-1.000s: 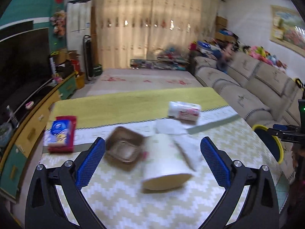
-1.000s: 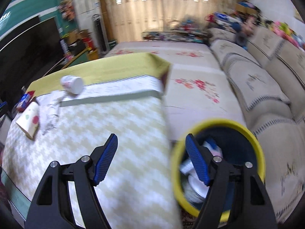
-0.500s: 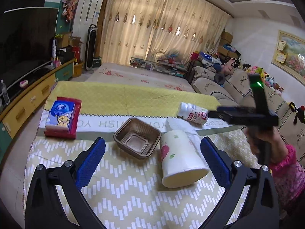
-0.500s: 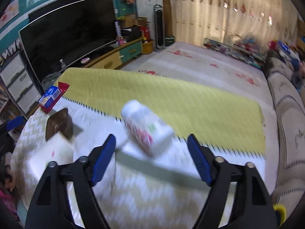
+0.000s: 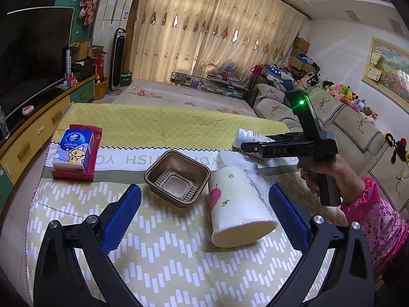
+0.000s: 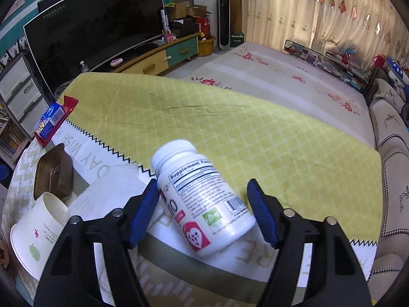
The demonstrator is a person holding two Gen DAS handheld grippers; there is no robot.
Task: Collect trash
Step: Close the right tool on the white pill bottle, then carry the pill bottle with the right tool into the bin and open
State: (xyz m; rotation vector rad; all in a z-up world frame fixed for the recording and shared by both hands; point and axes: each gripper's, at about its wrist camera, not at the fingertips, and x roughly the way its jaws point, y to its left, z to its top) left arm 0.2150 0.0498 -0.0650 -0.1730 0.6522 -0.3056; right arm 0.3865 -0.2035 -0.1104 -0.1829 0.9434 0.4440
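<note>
Tongs on the right (image 6: 203,211) stand wide apart around a white plastic supplement bottle (image 6: 202,199) that lies on its side on the worktop (image 6: 255,133), cap pointing away; the blue pad of the left finger (image 6: 143,212) is at the bottle's side, though contact cannot be confirmed, and the other pad is clear of it. Nothing is clamped. Left of these tongs lie a crumpled white paper towel (image 6: 112,194), a brown ribbed plastic tray (image 6: 52,172) and a tipped-over white paper cup with fruit prints (image 6: 35,235).

Left tongs (image 5: 204,222) are also spread wide and hold nothing. Between their blue pads, nearer the right one, the paper cup (image 5: 236,211) lies on its side with its mouth towards the camera. Just beyond the left finger sits the brown tray (image 5: 177,179), upright and touching or nearly touching the cup. Farther off to the left a blue tissue pack (image 5: 74,151) rests on a red packet (image 5: 93,153). Beyond the right finger, the right-hand tongs (image 5: 246,148) reach over the towel (image 5: 245,163) to the bottle (image 5: 249,135).
</note>
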